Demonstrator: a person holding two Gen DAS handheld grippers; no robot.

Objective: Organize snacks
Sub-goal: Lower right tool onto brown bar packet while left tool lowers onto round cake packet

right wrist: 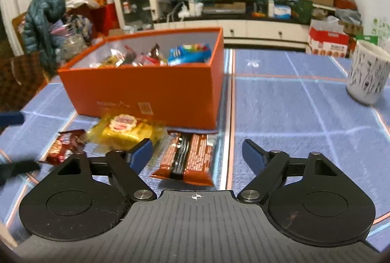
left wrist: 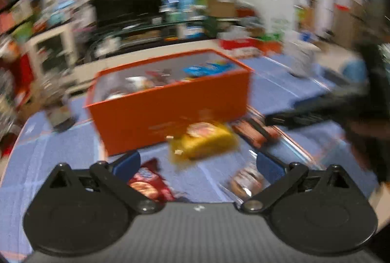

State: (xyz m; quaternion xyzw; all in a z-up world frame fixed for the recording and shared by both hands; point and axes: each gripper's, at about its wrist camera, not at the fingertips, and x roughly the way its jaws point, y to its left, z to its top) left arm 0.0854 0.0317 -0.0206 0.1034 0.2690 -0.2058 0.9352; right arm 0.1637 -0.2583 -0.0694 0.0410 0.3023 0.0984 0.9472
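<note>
An orange box [right wrist: 146, 90] with several snack packets inside stands on the blue tablecloth. In front of it lie a yellow packet [right wrist: 126, 129], a dark red packet [right wrist: 65, 146] and an orange-brown bar packet [right wrist: 187, 158]. My right gripper [right wrist: 197, 153] is open just above the bar packet, its pads not touching it. The left wrist view is blurred. There my left gripper [left wrist: 198, 163] is open wide above the dark red packet [left wrist: 146, 182] and a clear-wrapped round snack [left wrist: 246, 180]. The yellow packet [left wrist: 204, 141] and the box [left wrist: 170, 102] lie beyond.
A white patterned cup [right wrist: 368, 75] stands at the table's right side. A glass jar [right wrist: 73, 43] sits left of the box. Beyond the table are a TV cabinet [right wrist: 243, 26] and cluttered shelves. The right gripper's dark body [left wrist: 316, 112] reaches in from the right.
</note>
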